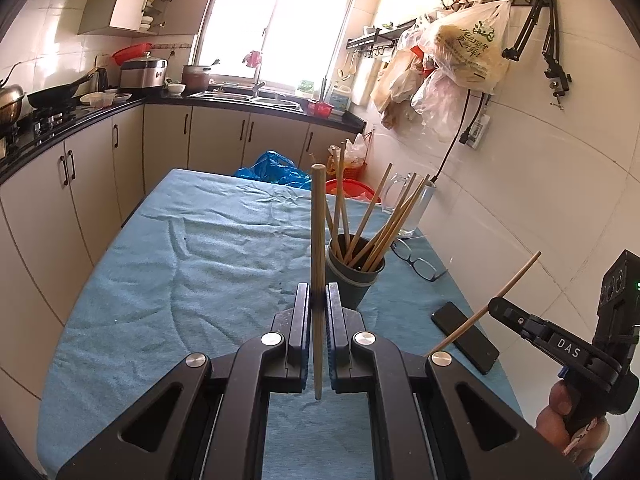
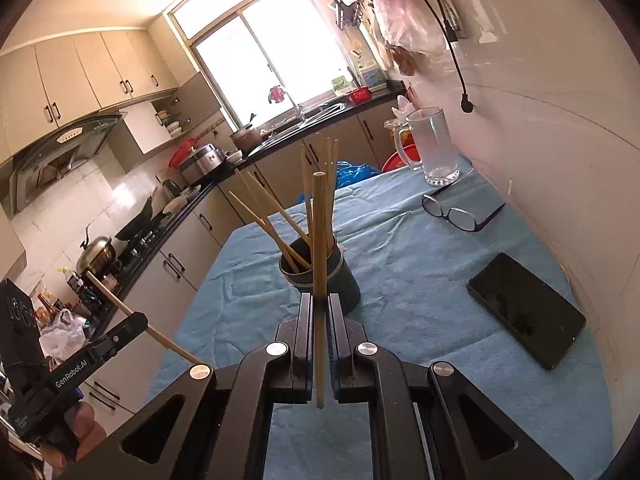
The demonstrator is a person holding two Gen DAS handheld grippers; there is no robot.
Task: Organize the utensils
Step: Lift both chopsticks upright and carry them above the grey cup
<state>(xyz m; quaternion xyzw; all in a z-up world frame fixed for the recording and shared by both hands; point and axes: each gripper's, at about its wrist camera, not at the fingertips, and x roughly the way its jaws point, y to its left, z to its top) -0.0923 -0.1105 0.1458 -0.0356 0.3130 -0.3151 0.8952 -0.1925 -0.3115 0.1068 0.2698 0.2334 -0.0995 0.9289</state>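
Note:
A dark cup [image 1: 354, 278] holding several wooden chopsticks stands on the blue cloth; it also shows in the right wrist view [image 2: 324, 276]. My left gripper [image 1: 319, 300] is shut on one chopstick [image 1: 318, 216], held upright just in front of the cup. My right gripper [image 2: 320, 300] is shut on another chopstick [image 2: 319, 240], also upright in front of the cup. The right gripper shows in the left wrist view [image 1: 496, 305] at the right with its chopstick tilted. The left gripper shows in the right wrist view [image 2: 138, 322] at the left.
The table wears a blue cloth [image 1: 200, 248]. Glasses [image 2: 456, 212], a black phone [image 2: 524, 312] and a glass mug [image 2: 434, 148] lie near the wall at the right. Kitchen counters and cabinets [image 1: 80, 160] run along the left and back.

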